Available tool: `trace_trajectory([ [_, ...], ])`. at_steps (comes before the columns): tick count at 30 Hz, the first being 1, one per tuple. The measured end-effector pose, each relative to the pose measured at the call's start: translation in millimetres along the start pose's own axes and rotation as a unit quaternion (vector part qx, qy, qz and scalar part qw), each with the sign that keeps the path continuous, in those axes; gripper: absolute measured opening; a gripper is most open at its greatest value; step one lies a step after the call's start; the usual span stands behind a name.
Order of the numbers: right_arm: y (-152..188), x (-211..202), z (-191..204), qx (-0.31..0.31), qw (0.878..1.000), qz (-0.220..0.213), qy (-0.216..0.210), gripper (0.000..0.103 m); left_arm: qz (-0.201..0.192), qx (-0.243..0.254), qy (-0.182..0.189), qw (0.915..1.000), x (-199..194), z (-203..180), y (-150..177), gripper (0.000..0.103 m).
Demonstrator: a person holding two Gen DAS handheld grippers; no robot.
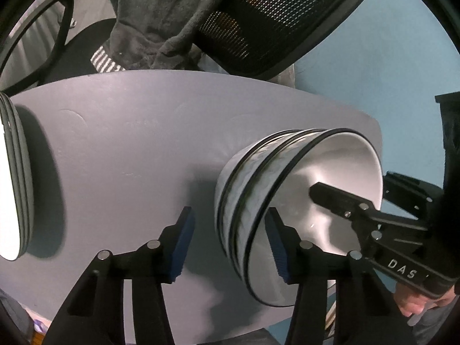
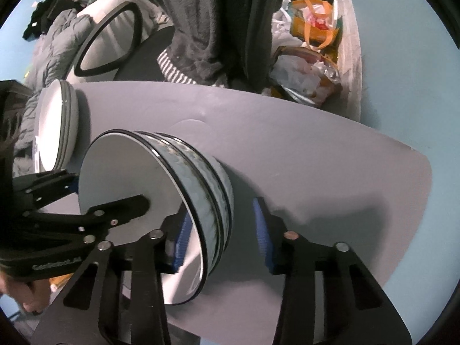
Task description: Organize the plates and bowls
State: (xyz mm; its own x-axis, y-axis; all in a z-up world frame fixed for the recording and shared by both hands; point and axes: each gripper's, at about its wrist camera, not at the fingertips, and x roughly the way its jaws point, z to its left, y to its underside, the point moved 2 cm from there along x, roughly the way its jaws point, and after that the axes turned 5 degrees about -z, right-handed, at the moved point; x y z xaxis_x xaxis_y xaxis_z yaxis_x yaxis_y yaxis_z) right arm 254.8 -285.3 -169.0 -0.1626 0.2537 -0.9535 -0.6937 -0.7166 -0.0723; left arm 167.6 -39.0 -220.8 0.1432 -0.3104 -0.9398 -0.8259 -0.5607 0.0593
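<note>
A stack of three white bowls with black rims [image 1: 258,195] stands on the grey table [image 1: 129,149]; it also shows in the right wrist view [image 2: 201,198]. My left gripper [image 1: 230,247] is open, its jaws straddling the near wall of the bowl stack. My right gripper [image 2: 222,241] is open and straddles the opposite wall, one finger inside the top bowl. A stack of white plates with dark rims [image 1: 14,178] stands at the table's left, also in the right wrist view [image 2: 57,129].
A black mesh office chair [image 1: 287,20] draped with a grey garment [image 1: 152,17] stands behind the table. Bags and clutter [image 2: 310,46] lie on the floor beyond the table's far edge. The floor is light blue.
</note>
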Motion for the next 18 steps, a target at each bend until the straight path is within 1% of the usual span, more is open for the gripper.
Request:
trace_trajectory([
  [1, -0.4, -0.1, 0.9, -0.002, 1.0, 0.001, -0.004, 0.031, -0.001, 0.002, 0.005, 1.0, -0.2, -1.8, 0.5, 0.044],
  [2, -0.5, 0.6, 1.4, -0.002, 1.0, 0.002, -0.006, 0.028, -0.003, 0.005, 0.009, 0.9999, -0.1, -2.6, -0.4, 0.037],
  [7, -1.6, 2.2, 6.9, -0.014, 1.0, 0.004, 0.0, 0.027, -0.006, 0.024, -0.001, 0.9997, -2.0, -8.0, 1.6, 0.037],
  [9, -1.1, 2.9, 7.9, -0.013, 1.0, 0.004, 0.005, 0.027, -0.004, 0.023, -0.002, 0.9997, -3.3, -7.0, 2.2, 0.035],
  [15, 1.8, 3.8, 18.1, -0.031, 0.999, -0.009, 0.04, 0.028, -0.013, 0.027, -0.015, 0.9994, -5.3, -8.1, 4.9, 0.032],
  [18, 2.4, 5.2, 20.5, -0.028, 0.999, -0.009, 0.032, 0.028, -0.013, 0.031, -0.024, 0.9992, -5.7, -4.9, 8.0, 0.032],
])
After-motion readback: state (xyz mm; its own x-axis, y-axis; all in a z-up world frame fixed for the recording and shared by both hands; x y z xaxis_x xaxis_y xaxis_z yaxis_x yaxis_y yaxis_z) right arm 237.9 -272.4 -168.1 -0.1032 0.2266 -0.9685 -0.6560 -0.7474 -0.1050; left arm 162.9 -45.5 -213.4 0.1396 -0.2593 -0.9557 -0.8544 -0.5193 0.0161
